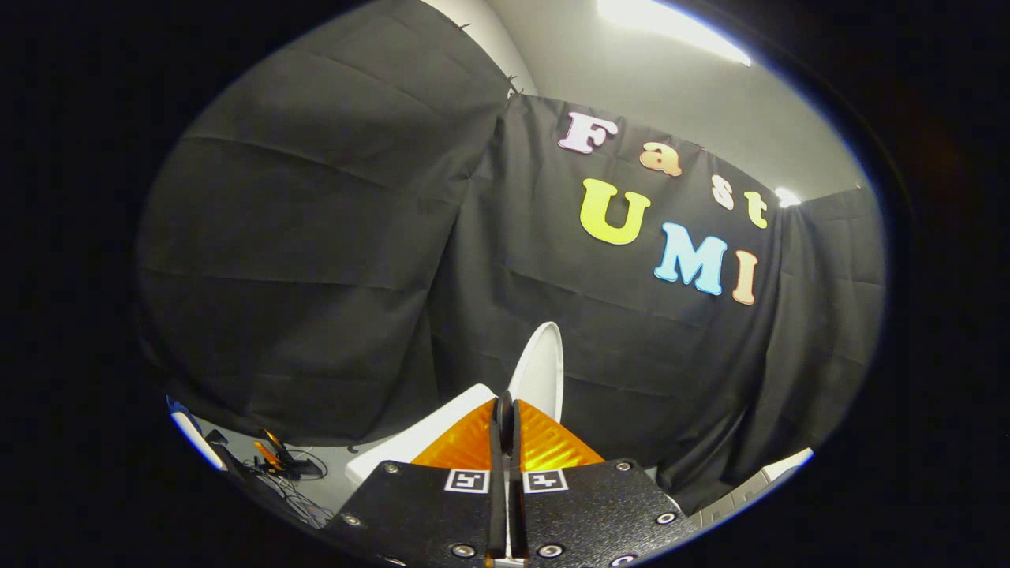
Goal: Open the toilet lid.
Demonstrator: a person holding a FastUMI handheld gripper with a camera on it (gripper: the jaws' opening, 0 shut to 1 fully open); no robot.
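The gripper (506, 418) sits at the bottom centre of the frame with its two fingers drawn together until only a thin dark slit shows between them; they look clenched, and whether a thin edge of anything is pinched in that slit cannot be told, since nothing is clearly seen passing through it. Just beyond the fingertips, a little right of centre, the toilet lid (543, 371) stands nearly upright as a narrow white oval seen almost edge-on, its lower end running down behind the fingers. It stands like that, I judge, because it has been swung up on its hinge, so the opening appears largely done; the closed fingers close to its lower edge suggest a push or a light pinch, not a wide grasp. To the lower left of the fingers lies a flat white surface (418, 442), probably part of the toilet body, though that is not certain. Further out at the lower left, a tangle of cables (296, 489) lies on the pale floor (331, 454) against the dark cloth wall.
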